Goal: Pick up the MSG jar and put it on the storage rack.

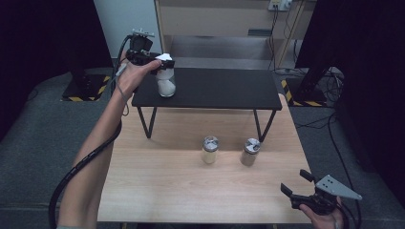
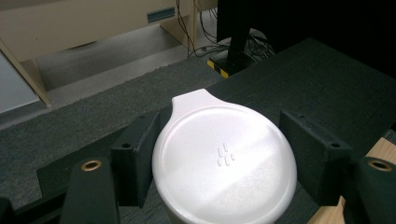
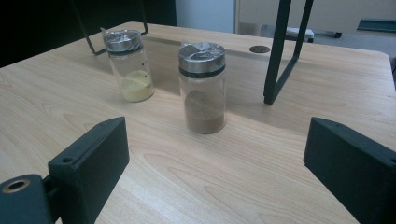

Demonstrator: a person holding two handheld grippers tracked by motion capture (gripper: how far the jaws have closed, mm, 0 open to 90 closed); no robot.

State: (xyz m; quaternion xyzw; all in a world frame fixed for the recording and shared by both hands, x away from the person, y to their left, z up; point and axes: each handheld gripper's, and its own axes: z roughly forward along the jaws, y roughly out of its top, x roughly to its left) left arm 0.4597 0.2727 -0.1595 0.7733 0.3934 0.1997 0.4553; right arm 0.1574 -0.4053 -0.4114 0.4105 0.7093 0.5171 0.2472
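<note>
Left gripper clamped on the white-lidded jar at the shelf's near left corner; right gripper idle.

High view: the left gripper (image 1: pixel 161 63) grips the white-lidded jar (image 1: pixel 166 82) by its cap, and the jar stands at the near left corner of the black shelf (image 1: pixel 224 88); a sideways nudge could, I judge, tip it off the edge onto the wooden table (image 1: pixel 191 186). Left gripper view: the jaws press on both sides of the smooth, round white lid (image 2: pixel 224 163), which has a small tab; a slick cap could slip or pop loose if lifted by it alone. Right gripper view: the right gripper (image 3: pixel 224 172) stands with jaws wide apart, holding nothing, facing the brown spice jar (image 3: pixel 202 86) and the yellow spice jar (image 3: pixel 130 65), well apart from the held one.
</note>
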